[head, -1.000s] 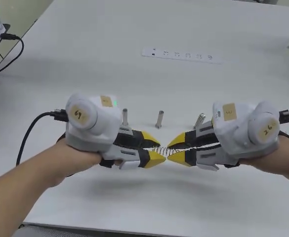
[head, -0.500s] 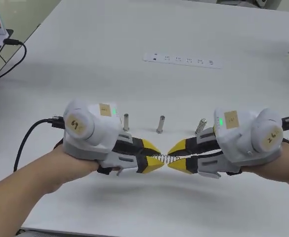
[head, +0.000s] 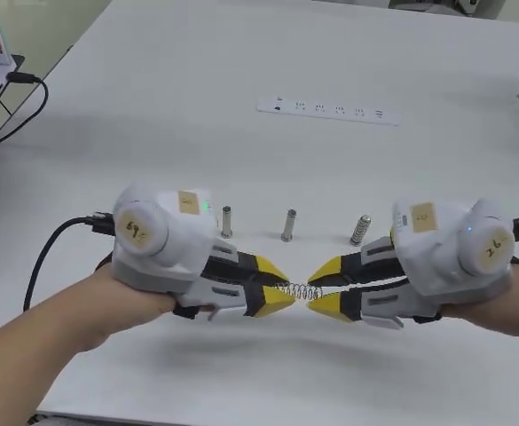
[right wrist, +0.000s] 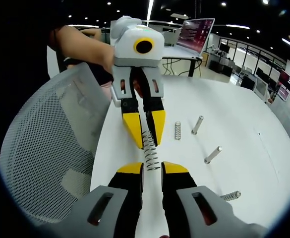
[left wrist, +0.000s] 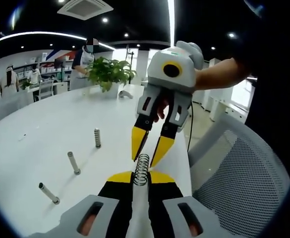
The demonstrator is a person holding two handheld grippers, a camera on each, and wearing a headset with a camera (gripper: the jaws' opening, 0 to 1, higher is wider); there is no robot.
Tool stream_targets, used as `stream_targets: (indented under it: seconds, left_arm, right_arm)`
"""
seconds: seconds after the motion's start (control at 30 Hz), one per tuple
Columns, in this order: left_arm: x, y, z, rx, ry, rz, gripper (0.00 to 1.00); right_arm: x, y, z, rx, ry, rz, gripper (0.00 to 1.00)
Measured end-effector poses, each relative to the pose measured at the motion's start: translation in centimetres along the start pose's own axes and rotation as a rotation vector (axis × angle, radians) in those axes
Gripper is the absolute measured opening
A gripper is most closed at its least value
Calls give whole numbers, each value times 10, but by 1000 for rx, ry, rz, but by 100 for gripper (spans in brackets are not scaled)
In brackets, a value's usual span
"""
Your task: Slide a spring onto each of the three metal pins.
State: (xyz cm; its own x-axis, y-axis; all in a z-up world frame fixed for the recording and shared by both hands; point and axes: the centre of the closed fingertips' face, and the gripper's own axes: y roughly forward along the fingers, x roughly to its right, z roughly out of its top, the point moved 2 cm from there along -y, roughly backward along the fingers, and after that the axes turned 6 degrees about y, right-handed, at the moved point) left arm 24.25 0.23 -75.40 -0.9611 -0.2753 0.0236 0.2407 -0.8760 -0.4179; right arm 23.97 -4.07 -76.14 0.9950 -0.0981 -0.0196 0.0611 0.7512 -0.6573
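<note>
**Handover of a spring above the near edge of the table (head: pixel 268 373).** My left gripper (head: pixel 287 288) is clamped on one end of the spring (head: pixel 300 288), which lies level between the two tools. My right gripper (head: pixel 313 292) has its jaws apart, straddling the free end without pinching it, as far as I can judge.

Behind the spring, toward the far edge, three pins stand in a row. The left pin (head: pixel 226 222) and the middle pin (head: pixel 289 225) are bare; the right pin (head: pixel 361 229) already wears a spring. A loose spring (right wrist: pixel 177 130) sits on the table near the left pin (upright or lying, I cannot tell). A power strip (head: pixel 328 110) lies nearer the far edge, well apart from the work.

**Step in hand, by my reading:** pass the spring to the right gripper for a better hold.
- I would close the right jaws across the coils near the end, lightly enough not to crush them.
- I would open the left jaws only once the right has a firm hold.
- I would leave most of the length free beyond the tips, so the open bore can drop over a bare pin along its axis.
</note>
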Motion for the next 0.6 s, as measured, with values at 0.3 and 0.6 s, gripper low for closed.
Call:
stream_targets:
  seconds: [0.3, 0.6]
  left_arm:
    - [2, 1, 2, 10, -4, -14, 3]
    - [1, 0, 0, 7, -14, -14, 3]
  right_arm:
    - [1, 0, 1, 26, 31, 1, 11]
    - [1, 1, 1, 25, 39, 2, 8]
